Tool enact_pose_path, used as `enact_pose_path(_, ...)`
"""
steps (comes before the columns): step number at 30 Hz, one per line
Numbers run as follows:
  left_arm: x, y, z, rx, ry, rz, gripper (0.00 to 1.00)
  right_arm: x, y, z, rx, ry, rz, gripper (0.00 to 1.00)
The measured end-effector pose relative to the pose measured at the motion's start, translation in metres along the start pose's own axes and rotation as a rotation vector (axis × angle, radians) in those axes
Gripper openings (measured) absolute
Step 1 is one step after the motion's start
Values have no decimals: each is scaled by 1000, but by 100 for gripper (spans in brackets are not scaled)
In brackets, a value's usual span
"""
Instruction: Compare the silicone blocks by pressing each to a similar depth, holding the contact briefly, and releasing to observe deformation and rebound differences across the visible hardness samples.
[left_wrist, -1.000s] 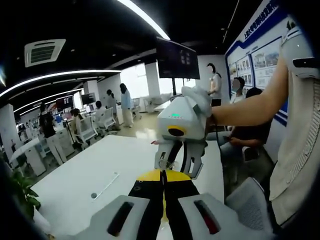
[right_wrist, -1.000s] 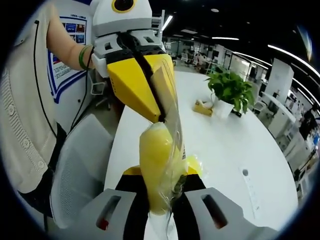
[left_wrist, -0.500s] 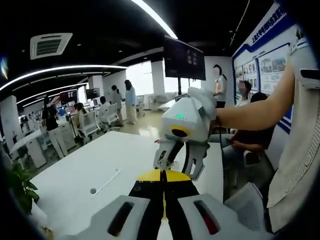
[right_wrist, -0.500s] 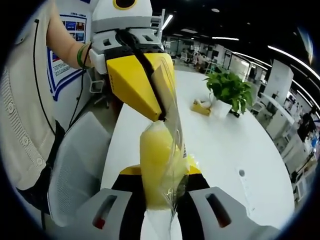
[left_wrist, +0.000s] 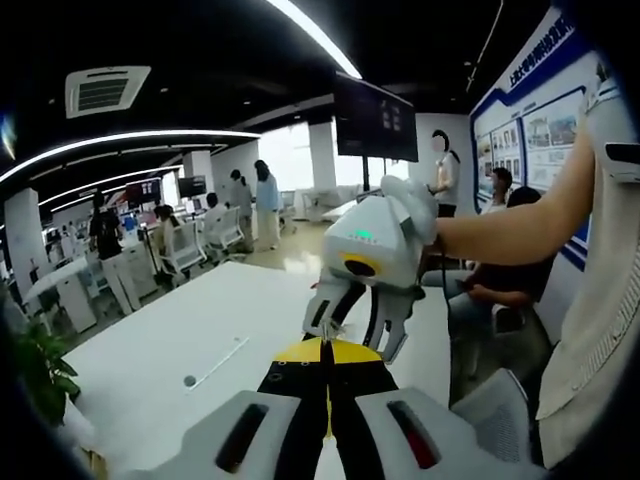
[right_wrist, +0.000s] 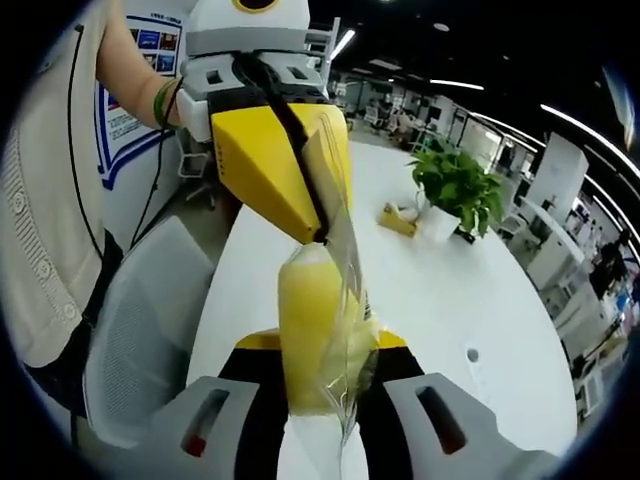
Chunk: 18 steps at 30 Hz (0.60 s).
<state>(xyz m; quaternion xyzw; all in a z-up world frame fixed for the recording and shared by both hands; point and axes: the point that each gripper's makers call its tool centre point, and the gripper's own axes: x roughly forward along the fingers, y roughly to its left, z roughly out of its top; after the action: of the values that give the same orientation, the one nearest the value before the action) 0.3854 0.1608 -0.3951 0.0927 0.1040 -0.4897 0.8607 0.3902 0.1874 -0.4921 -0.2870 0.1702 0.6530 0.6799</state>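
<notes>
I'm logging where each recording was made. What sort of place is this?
Probably an open-plan office or demo space: a long white table, people at rows of desks, a hanging monitor, and a potted plant.

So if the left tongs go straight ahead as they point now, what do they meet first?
Probably the right tongs, directly ahead above the white table and holding the bagged yellow block. Depth is unclear.
</notes>
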Motion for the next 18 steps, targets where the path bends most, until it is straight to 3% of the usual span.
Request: enact_pose_path(18,1,1,-1,-12,6,-5,0,0,-2,-1,-3,9,-3,26)
